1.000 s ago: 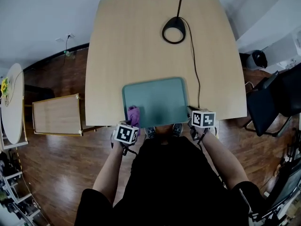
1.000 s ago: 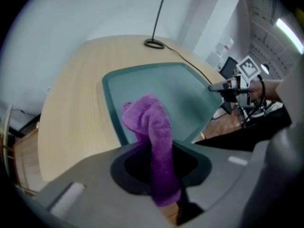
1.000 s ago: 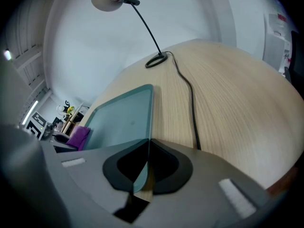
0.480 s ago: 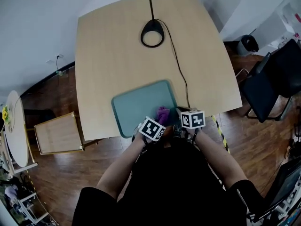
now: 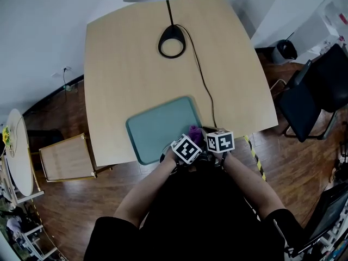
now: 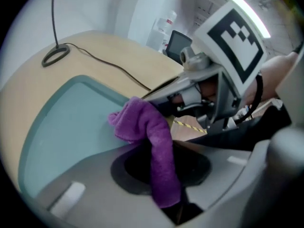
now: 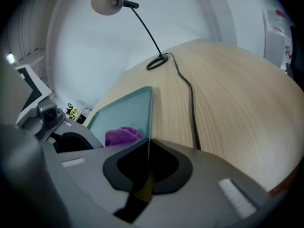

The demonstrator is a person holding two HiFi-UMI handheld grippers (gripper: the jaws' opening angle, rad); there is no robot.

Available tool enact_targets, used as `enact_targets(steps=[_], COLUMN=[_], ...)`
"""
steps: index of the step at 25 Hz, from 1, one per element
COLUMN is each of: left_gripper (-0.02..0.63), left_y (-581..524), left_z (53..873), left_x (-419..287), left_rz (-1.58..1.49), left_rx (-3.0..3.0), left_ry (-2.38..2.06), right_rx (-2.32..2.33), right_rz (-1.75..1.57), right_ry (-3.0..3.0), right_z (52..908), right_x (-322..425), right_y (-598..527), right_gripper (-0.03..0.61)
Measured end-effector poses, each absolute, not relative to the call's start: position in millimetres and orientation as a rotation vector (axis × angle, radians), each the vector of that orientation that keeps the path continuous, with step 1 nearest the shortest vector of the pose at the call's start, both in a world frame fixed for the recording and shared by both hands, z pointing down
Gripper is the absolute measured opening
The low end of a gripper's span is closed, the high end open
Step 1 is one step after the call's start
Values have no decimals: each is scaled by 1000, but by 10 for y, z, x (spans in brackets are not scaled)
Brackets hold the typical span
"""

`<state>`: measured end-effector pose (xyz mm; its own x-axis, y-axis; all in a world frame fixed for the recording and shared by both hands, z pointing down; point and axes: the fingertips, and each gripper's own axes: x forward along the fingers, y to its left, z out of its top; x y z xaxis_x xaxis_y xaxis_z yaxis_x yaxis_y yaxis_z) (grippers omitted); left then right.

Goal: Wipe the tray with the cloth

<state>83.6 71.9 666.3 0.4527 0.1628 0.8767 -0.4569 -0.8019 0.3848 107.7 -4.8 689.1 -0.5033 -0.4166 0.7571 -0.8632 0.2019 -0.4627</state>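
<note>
Head view: at the near edge of the surface (image 5: pixel 136 64), tray (image 5: pixel 157 129); cloth (image 5: pixel 194 130) on its near right corner.

Left gripper view: left gripper (image 6: pixel 161 175) fingers clenched on cloth, crowding right gripper (image 6: pixel 161 91); could knock that hold loose.

Right gripper view: fingers pinching tray rim; could slip, letting tray skid off.

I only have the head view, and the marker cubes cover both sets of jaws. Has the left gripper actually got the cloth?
Observer: Yes. The left gripper view shows the left gripper shut on the purple cloth. A strip of it runs down between the jaws.
Operator: And what is the right one doing?
Observer: The right gripper is shut on the tray. Its thin rim runs straight in between the jaws, near the corner where the cloth's bunched end sits.
</note>
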Motion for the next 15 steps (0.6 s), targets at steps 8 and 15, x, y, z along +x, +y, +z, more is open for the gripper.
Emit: enact_targets(steps=[8,15], left_gripper=[121,121], left_y=[131,-723], left_z=[6441,6387], left_x=[248,-103], left_rz=[1471,1758], left_rx=[2318,2411], left_ry=[-481,-567], right_rx=[1162,1135], right_rz=[1234,1189], right_ry=[-1986,-1973], right_z=[6928,6943], right_x=[1071,1072], right_y=[-33,-12], right_gripper=[18,18])
